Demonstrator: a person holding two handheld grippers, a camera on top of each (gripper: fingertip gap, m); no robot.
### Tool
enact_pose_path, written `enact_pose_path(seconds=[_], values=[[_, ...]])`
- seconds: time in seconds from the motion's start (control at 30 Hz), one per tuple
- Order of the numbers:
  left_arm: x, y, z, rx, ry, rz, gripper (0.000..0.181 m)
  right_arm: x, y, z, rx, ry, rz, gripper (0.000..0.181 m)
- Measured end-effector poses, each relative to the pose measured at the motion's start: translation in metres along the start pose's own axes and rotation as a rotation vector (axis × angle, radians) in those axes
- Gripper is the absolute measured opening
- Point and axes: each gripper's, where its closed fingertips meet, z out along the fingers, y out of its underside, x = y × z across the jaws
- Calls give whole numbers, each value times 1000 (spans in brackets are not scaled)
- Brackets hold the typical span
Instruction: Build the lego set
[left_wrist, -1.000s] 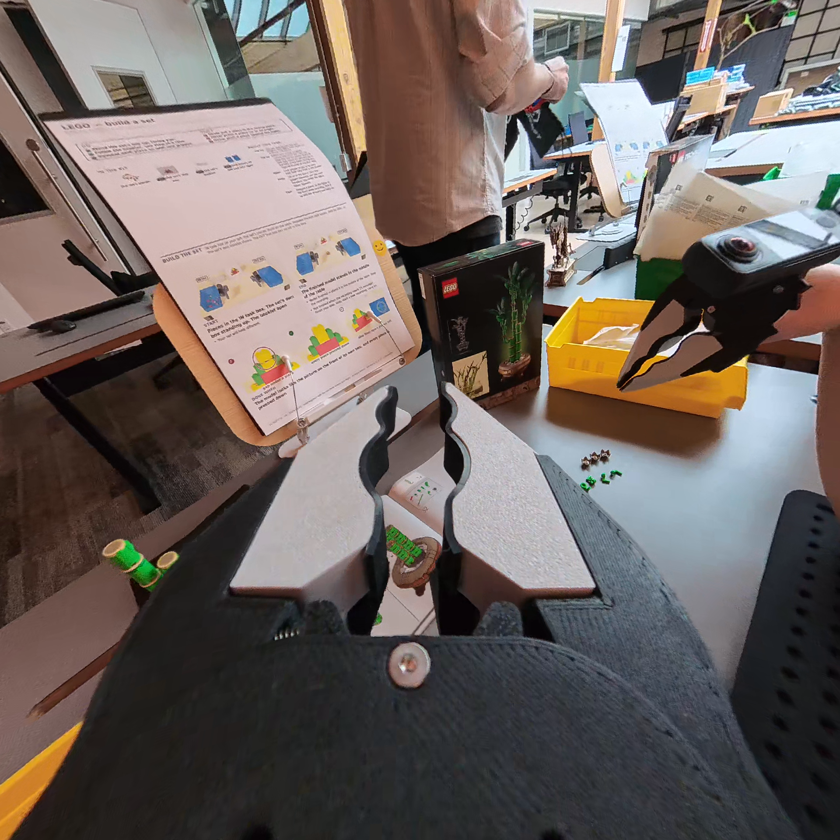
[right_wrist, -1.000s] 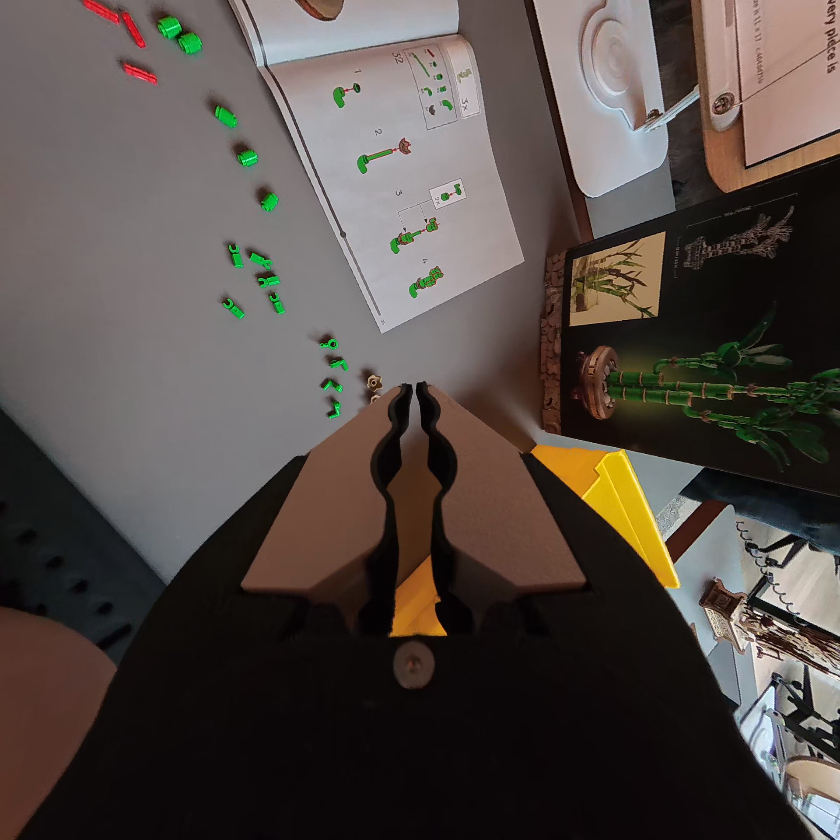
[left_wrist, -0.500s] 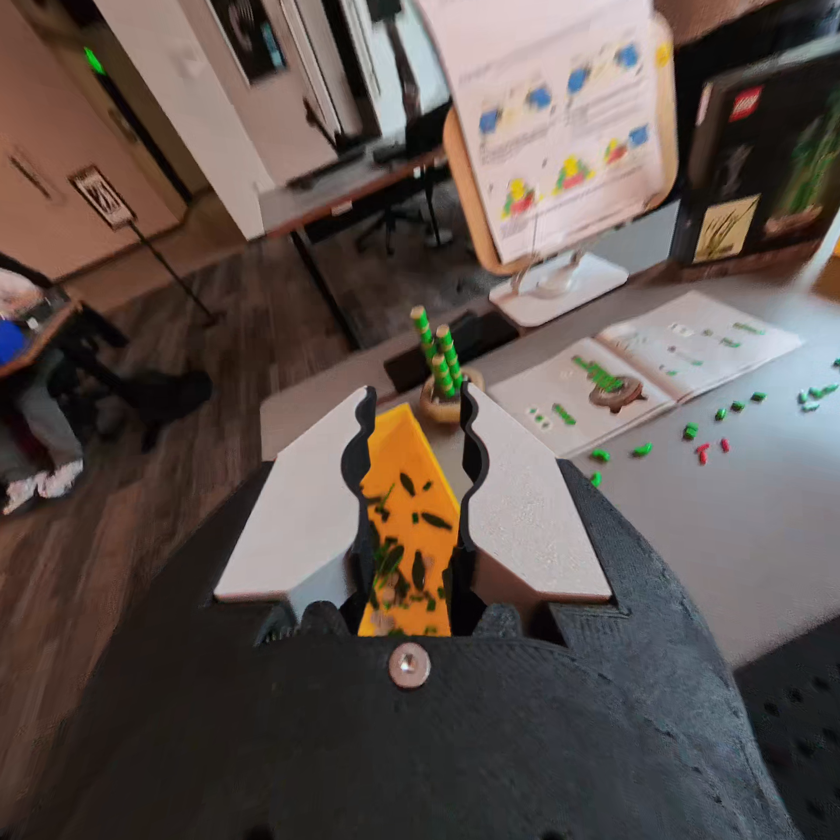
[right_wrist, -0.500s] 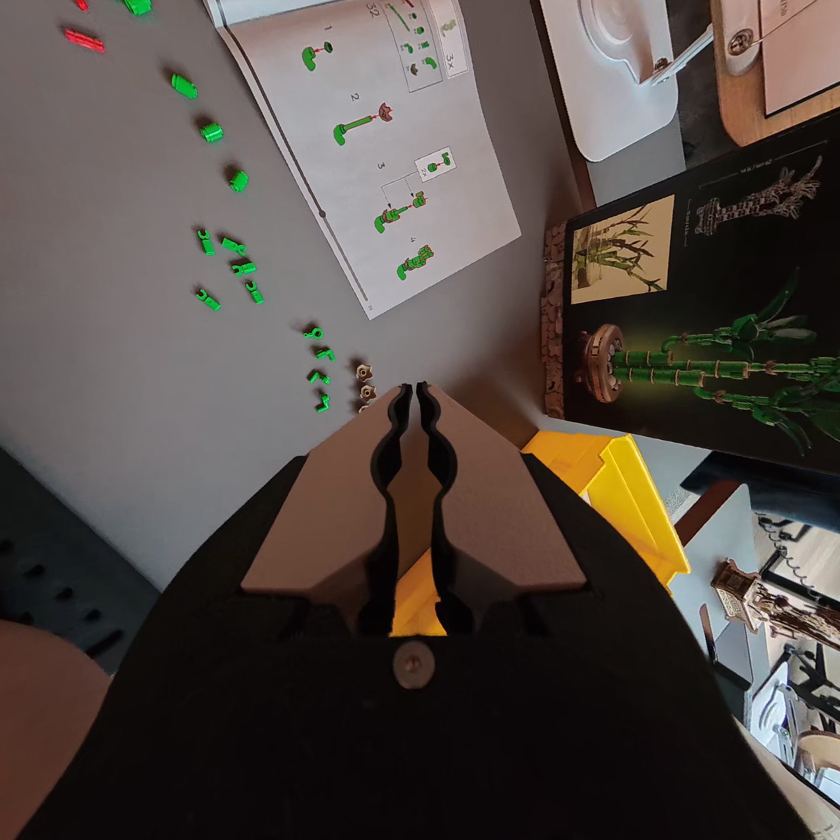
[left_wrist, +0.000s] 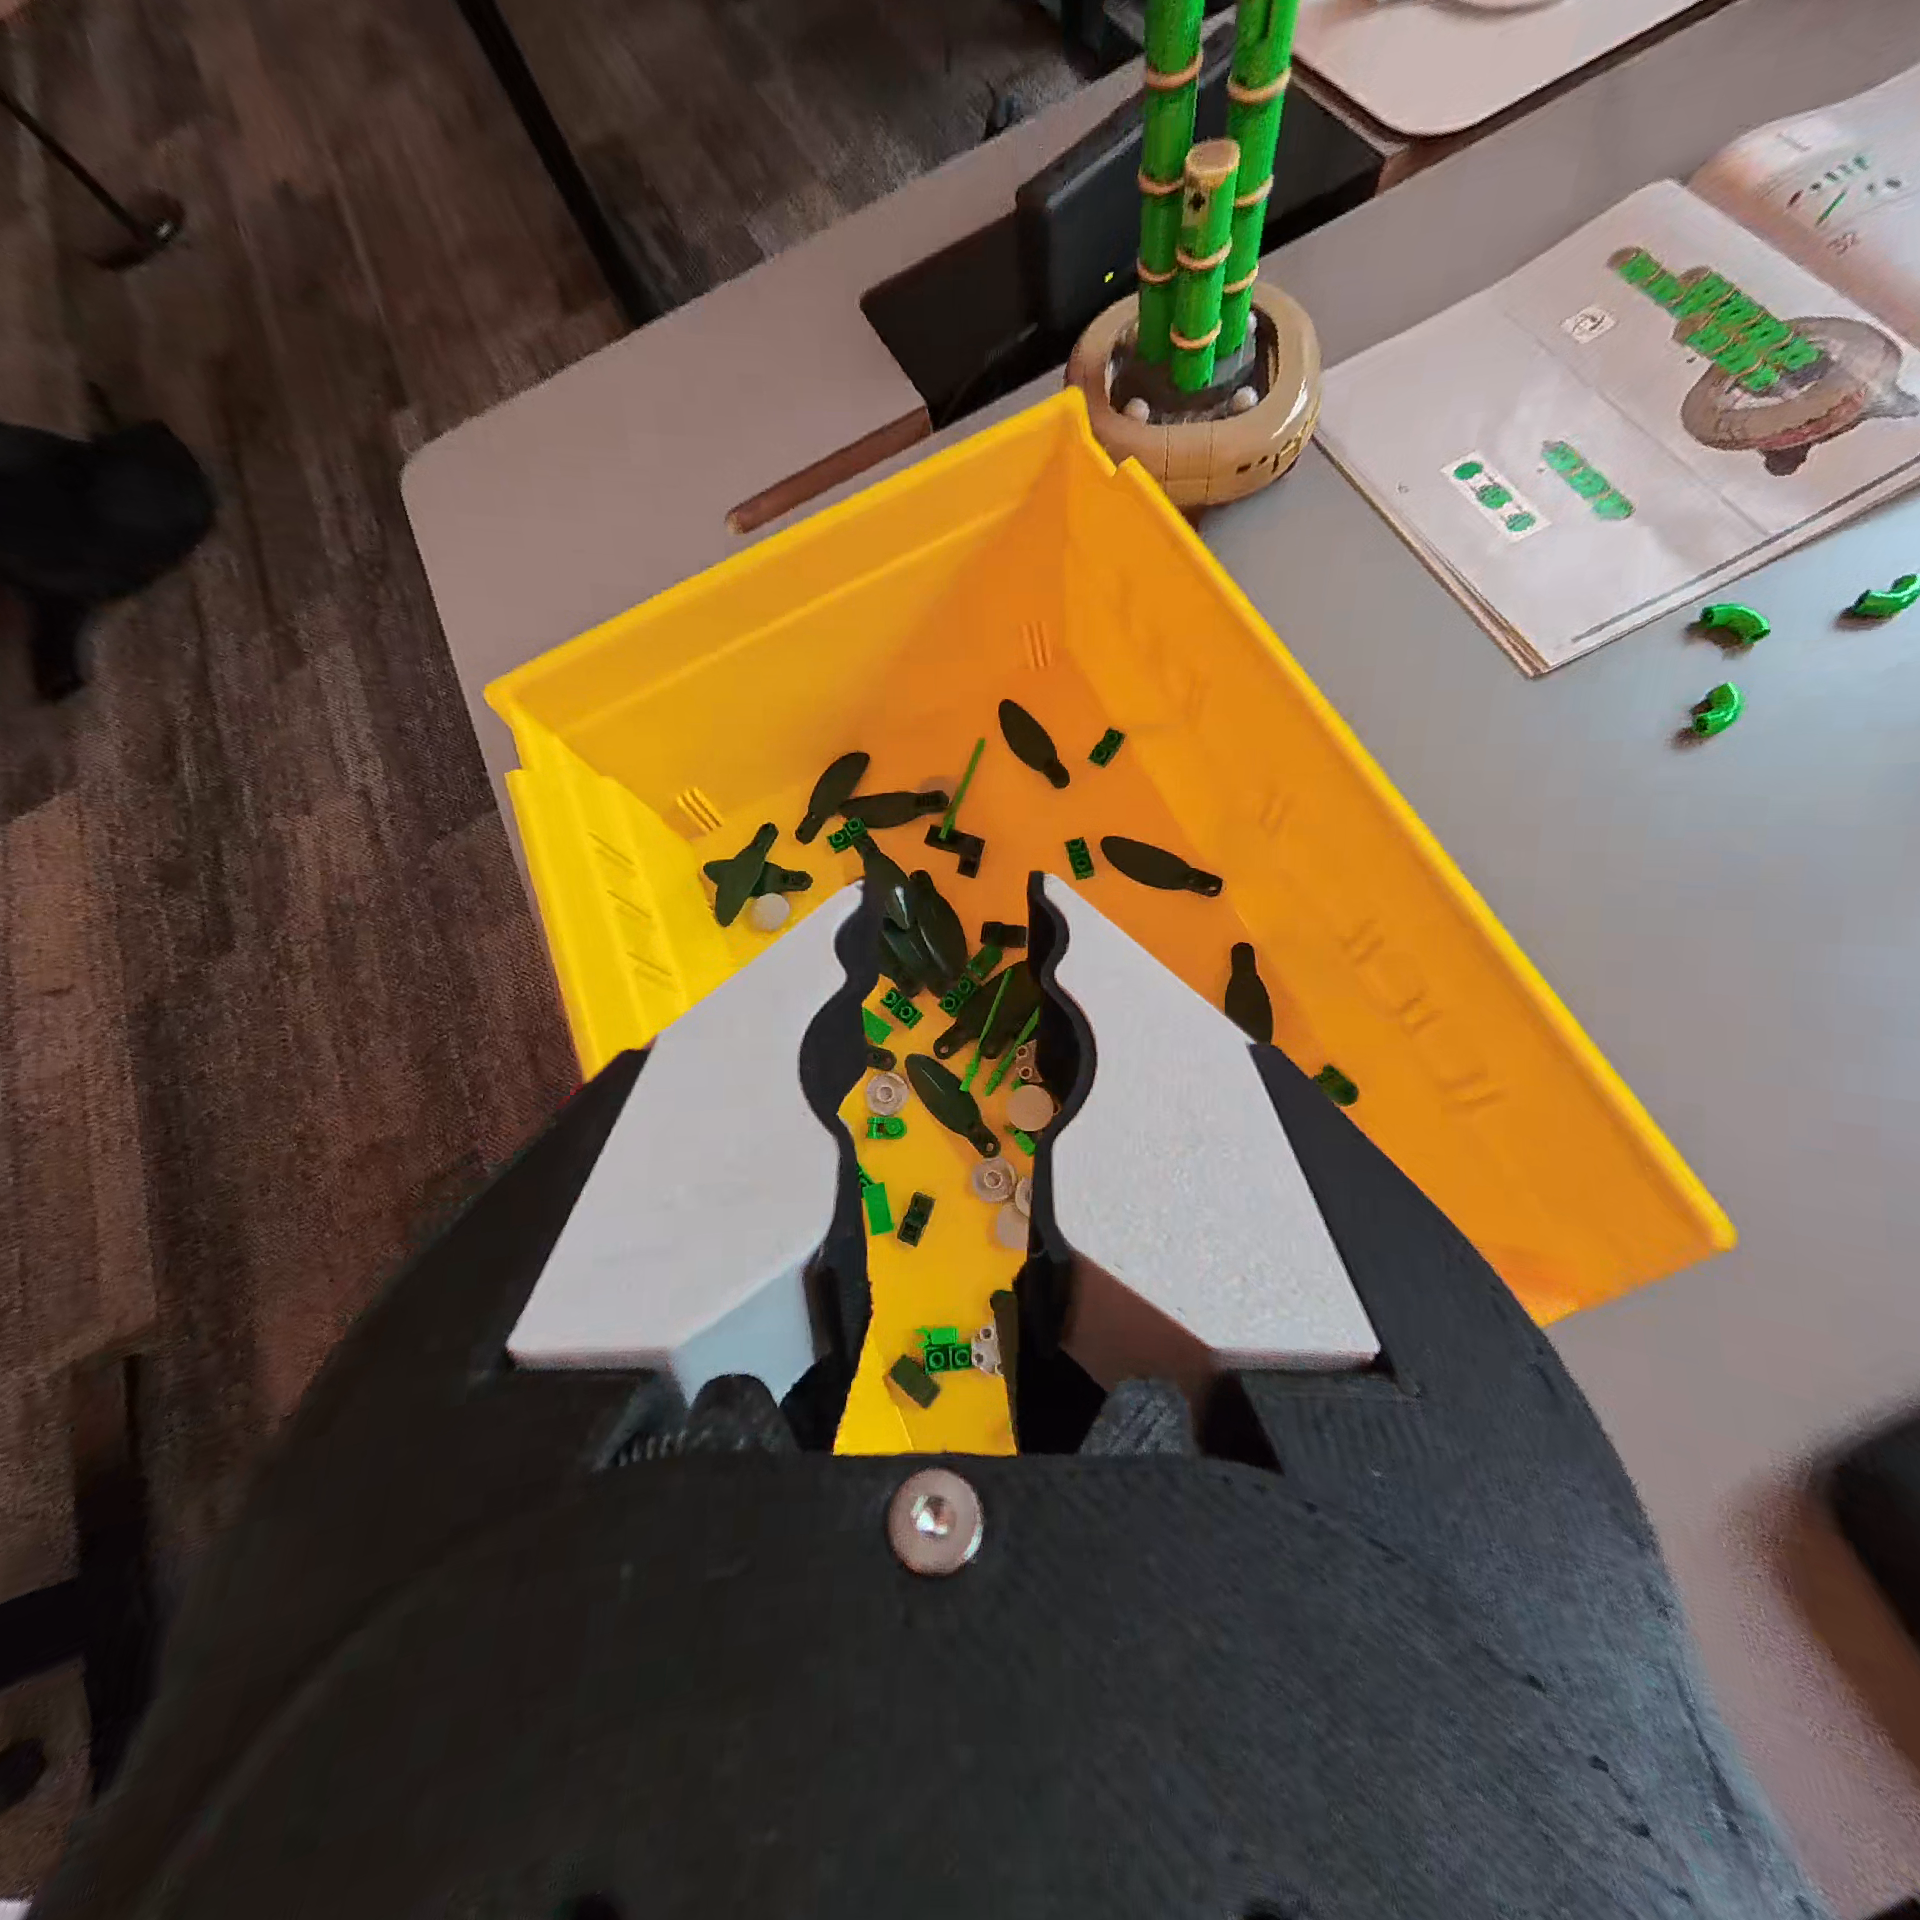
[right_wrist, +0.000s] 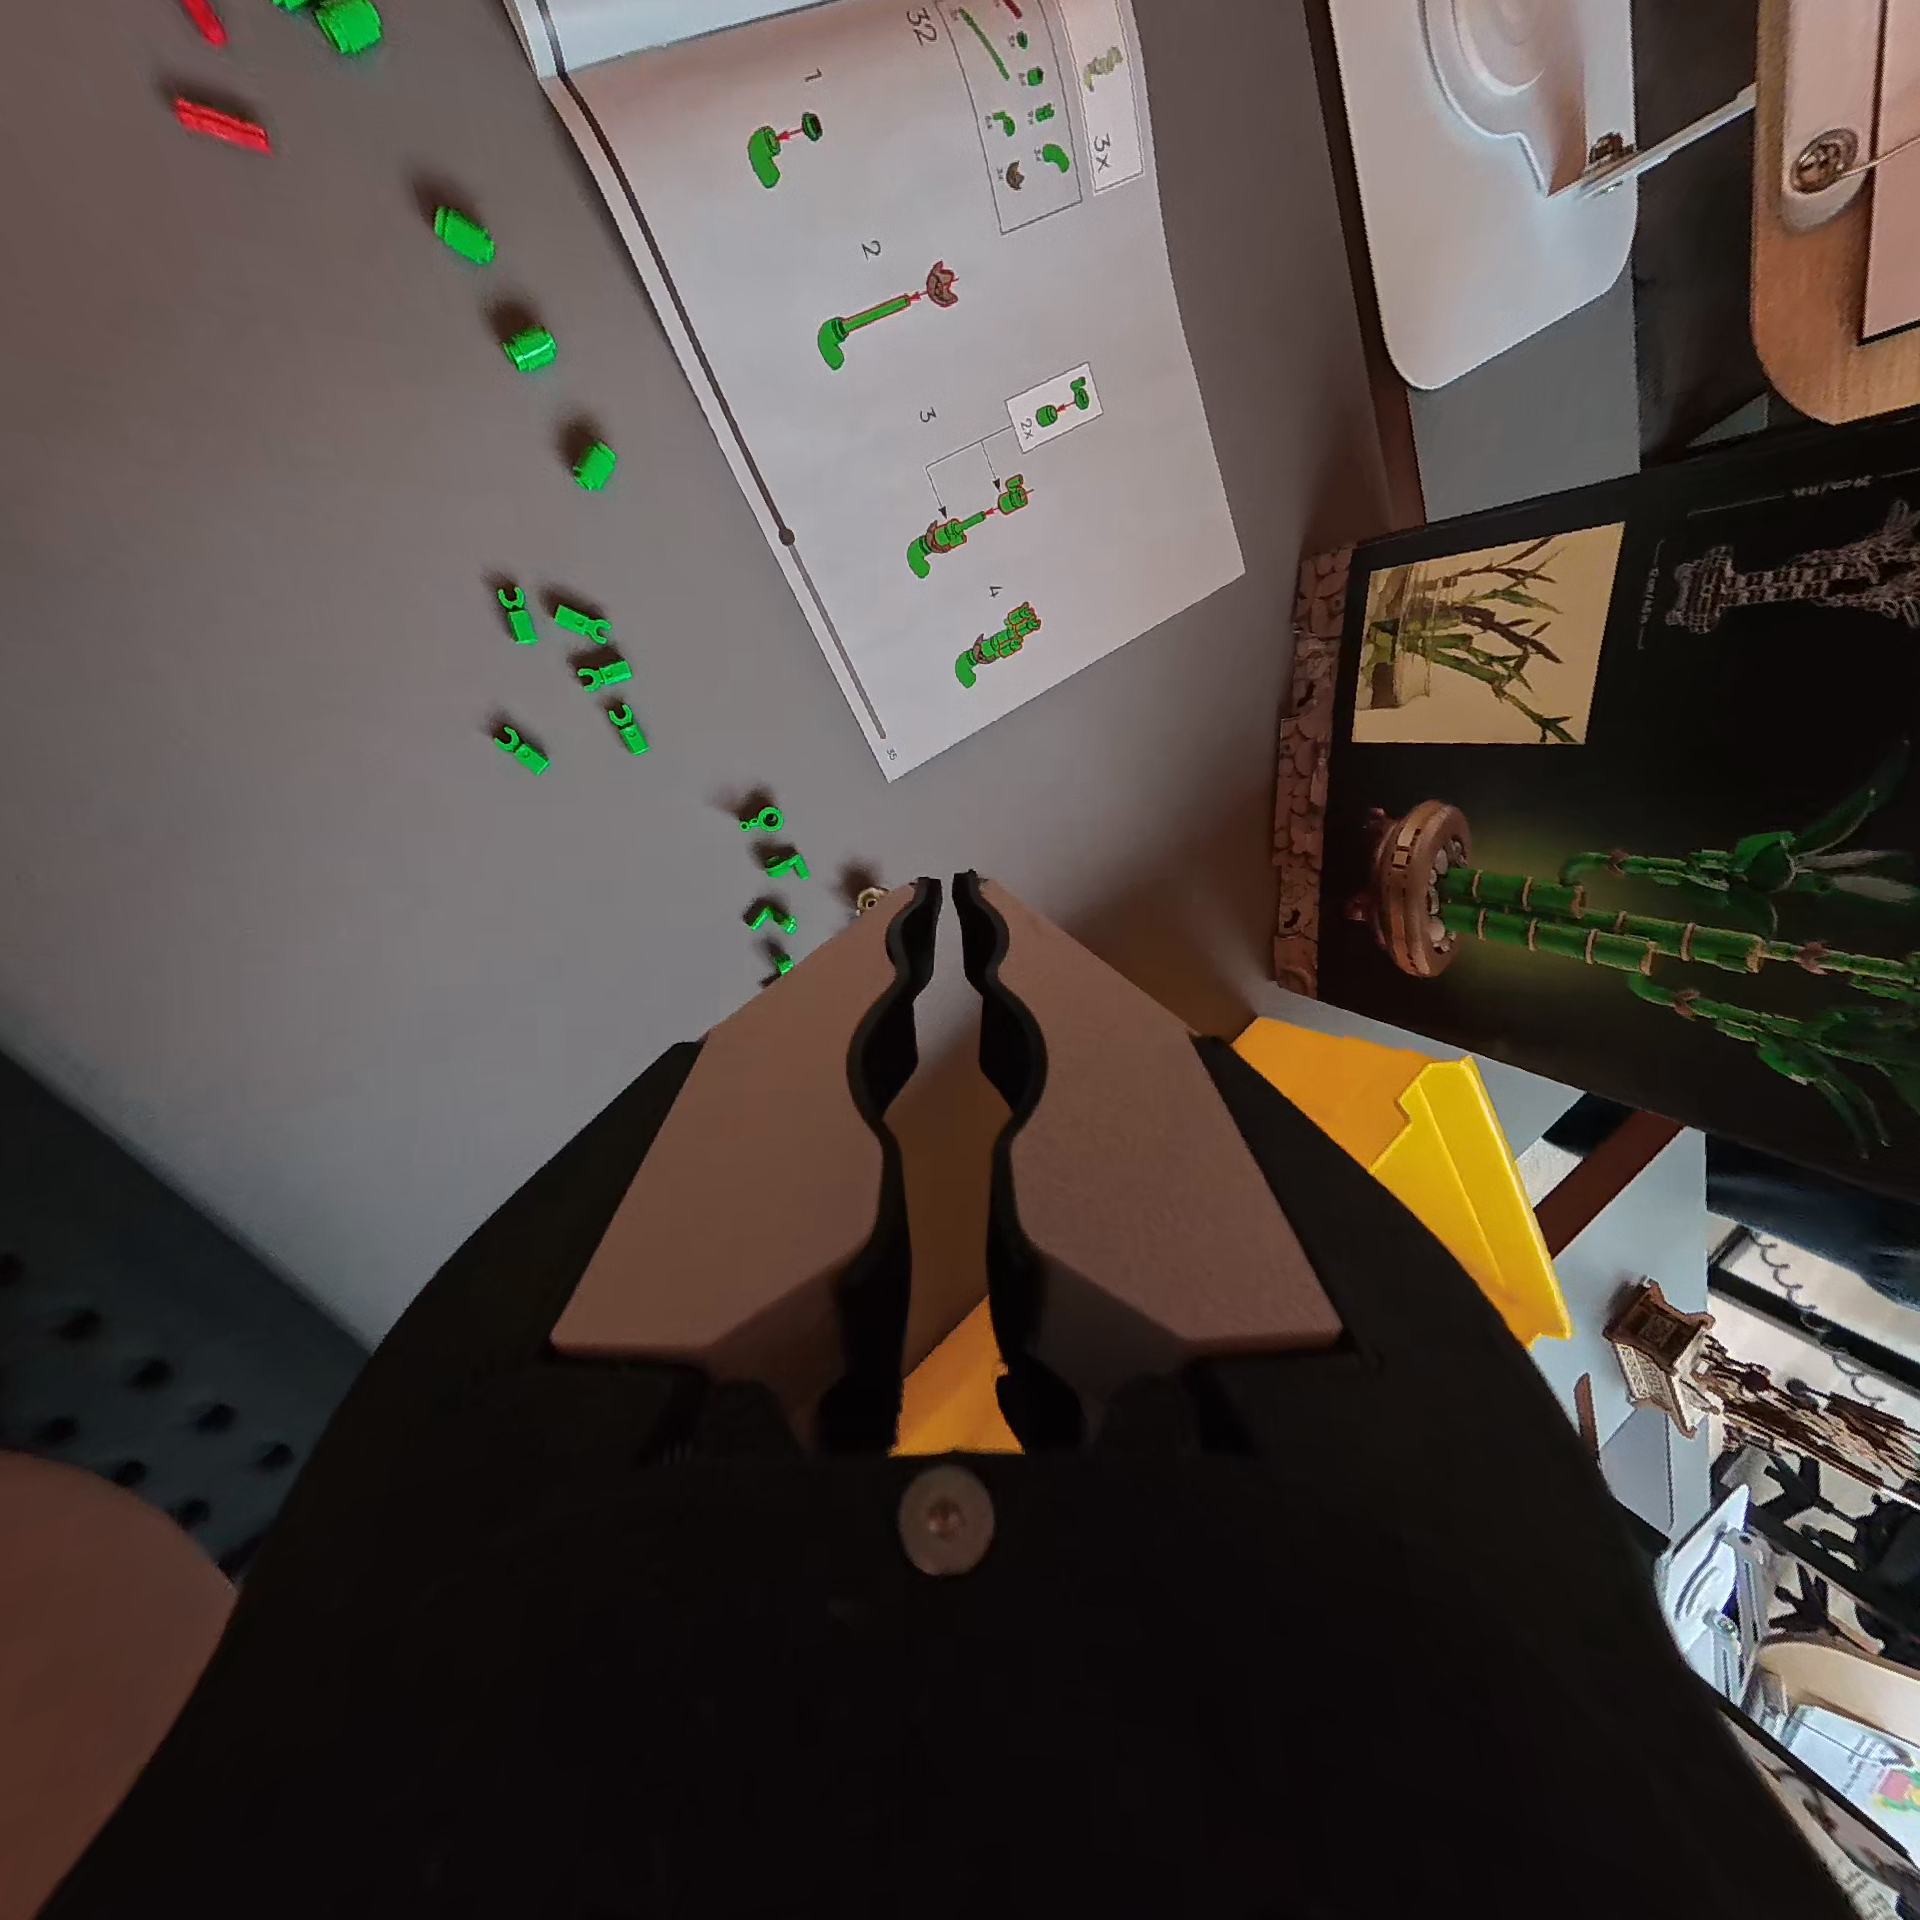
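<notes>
Swinging down from the instruction stand it faced a second ago, the left gripper (left_wrist: 945, 894) now hangs over the yellow bin (left_wrist: 1382, 935), fingers spread apart with nothing between them. Dark green leaf pieces (left_wrist: 914, 925), small bright green parts and tan round tiles (left_wrist: 992, 1179) lie scattered across the bin floor, directly beneath the open tips. At 1 o'clock beyond the bin stands the partly built bamboo model (left_wrist: 1195, 301), three green stalks rising from a tan pot, touching the bin's far corner. The open instruction booklet (left_wrist: 1621, 416) lies at 2 o'clock, with a few curved green pieces (left_wrist: 1730, 623) on the grey table (left_wrist: 1621, 935) beside it.

The right gripper (right_wrist: 945, 883) has barely shifted, drifting slightly toward the booklet (right_wrist: 935, 364); its tips stand almost together and empty, above the table near small green clip pieces (right_wrist: 571, 675). The set's black box (right_wrist: 1621, 831) stands at 3 o'clock, a second yellow bin (right_wrist: 1455, 1174) below it.

The move suggests the next step is picking a leaf from the bin; the overlapping heap under the tips may make isolating one piece awkward.
</notes>
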Motion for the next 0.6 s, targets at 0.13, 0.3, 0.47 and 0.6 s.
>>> enact_pose_path(seconds=[0.13, 0.3, 0.47, 0.6], values=[[3, 15, 12, -50, 48, 10, 24, -2, -1, 5, -17, -6, -3, 3], [7, 39, 12, -168, 69, 48, 27, -3, -1, 12, -40, -14, -13, 3], [11, 62, 8, -282, 98, 73, 26, -7, -2, 21, -57, -25, -37, 3], [15, 81, 8, -380, 122, 108, 25, -9, -4, 27, -54, -34, -45, 3]])
